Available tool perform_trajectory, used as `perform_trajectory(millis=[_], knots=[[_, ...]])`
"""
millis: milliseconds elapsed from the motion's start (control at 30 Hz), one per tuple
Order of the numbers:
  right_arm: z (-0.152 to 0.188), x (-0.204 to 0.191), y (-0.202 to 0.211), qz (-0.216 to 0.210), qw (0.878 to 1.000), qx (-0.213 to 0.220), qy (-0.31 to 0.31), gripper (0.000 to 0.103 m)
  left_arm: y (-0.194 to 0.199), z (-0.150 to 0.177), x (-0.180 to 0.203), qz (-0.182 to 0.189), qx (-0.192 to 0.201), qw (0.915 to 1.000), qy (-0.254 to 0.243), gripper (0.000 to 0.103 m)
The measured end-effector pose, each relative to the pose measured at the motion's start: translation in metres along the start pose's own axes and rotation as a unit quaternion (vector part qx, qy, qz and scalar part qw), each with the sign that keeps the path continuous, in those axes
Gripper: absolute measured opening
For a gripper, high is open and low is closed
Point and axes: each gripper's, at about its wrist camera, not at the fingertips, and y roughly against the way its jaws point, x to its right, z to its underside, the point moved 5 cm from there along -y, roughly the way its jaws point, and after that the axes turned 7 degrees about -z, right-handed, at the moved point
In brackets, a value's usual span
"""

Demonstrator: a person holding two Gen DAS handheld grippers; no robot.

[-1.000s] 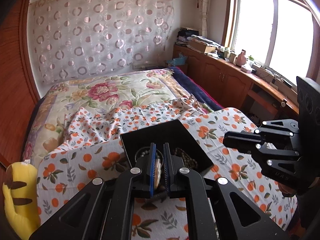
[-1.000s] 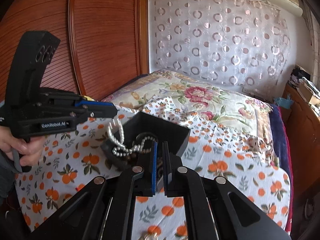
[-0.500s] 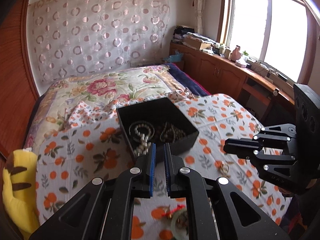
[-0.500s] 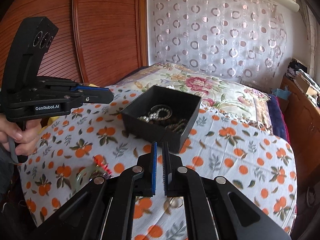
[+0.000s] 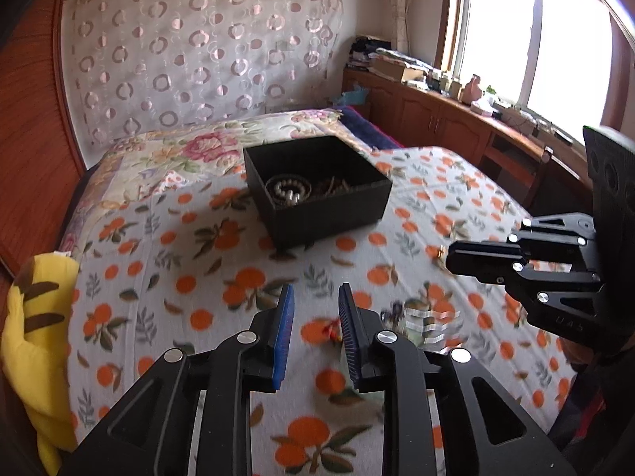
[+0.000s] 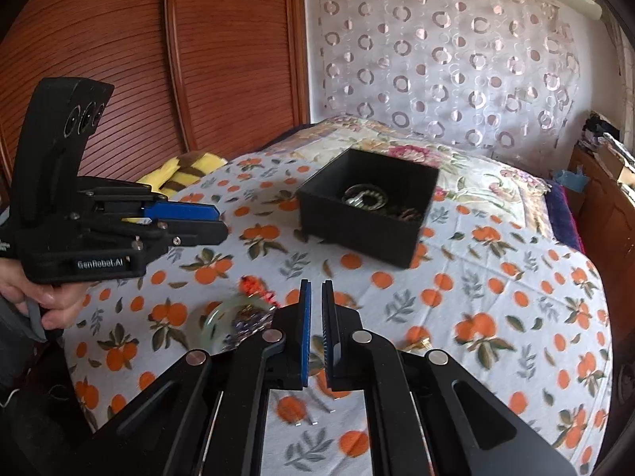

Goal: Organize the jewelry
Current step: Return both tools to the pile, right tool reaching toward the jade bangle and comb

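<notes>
Left tool [image 5: 315,309] has its blue pads spread apart with nothing between them, hovering over the bed. Right tool [image 6: 316,305] has its pads nearly pressed together with just a thin slit, also gripping nothing.

Surface is a bed covered with a white sheet [image 5: 190,261] printed all over with oranges and leaves, and a floral quilt [image 5: 198,146] shows further back. Black jewelry box [image 5: 317,184] sits open on the sheet, well ahead of both tools, with a pearl strand [image 5: 287,192] coiled inside next to some darker beads. Loose bits lie on the sheet closer in: a pale green bangle [image 6: 222,323] with a red tassel thing [image 6: 254,287] near it, and a small gold piece [image 6: 420,343] off to the right, all blurry.

Room: a circle-patterned curtain [image 6: 444,55] hangs on the back wall, reddish wood slatted doors [image 6: 119,51] on one side, and a bright window [image 5: 532,35] over a cluttered wooden cabinet counter [image 5: 444,107] on the other. A yellow striped plush [image 5: 31,337] sits at the bed's edge.
</notes>
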Motion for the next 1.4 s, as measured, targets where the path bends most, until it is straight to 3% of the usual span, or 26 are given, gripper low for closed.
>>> perform_trajectory(millis=[100, 200, 533, 667, 967, 1000, 1400], knots=[[0.006, -0.005, -0.007, -0.002, 1.0, -0.008, 0.003, 0.027, -0.003, 0.015, 0.002, 0.0, -0.01, 1.0, -0.001, 0.026], [0.011, -0.008, -0.014, -0.006, 1.0, -0.018, 0.0, 0.031, -0.006, 0.03, 0.001, -0.001, -0.021, 0.9998, 0.004, 0.028], [0.021, -0.026, -0.034, -0.025, 0.999, -0.046, 0.016, 0.074, 0.0, 0.055, -0.018, -0.009, -0.032, 0.9989, 0.033, 0.033], [0.025, -0.029, -0.045, -0.019, 0.997, -0.065, 0.025, 0.076, 0.003, 0.059, -0.023, -0.012, -0.033, 0.9986, 0.039, 0.043], [0.032, -0.026, -0.059, -0.015, 0.995, -0.097, 0.022, 0.075, 0.003, 0.057, -0.018, -0.013, -0.03, 0.999, 0.031, 0.044], [0.032, -0.027, -0.06, -0.015, 0.995, -0.099, 0.026, 0.068, 0.003, 0.056, -0.017, -0.015, -0.03, 0.999, 0.028, 0.044], [0.025, -0.02, -0.034, -0.009, 0.998, -0.065, 0.024, 0.063, -0.005, 0.054, -0.008, -0.006, -0.036, 0.999, 0.025, 0.046]])
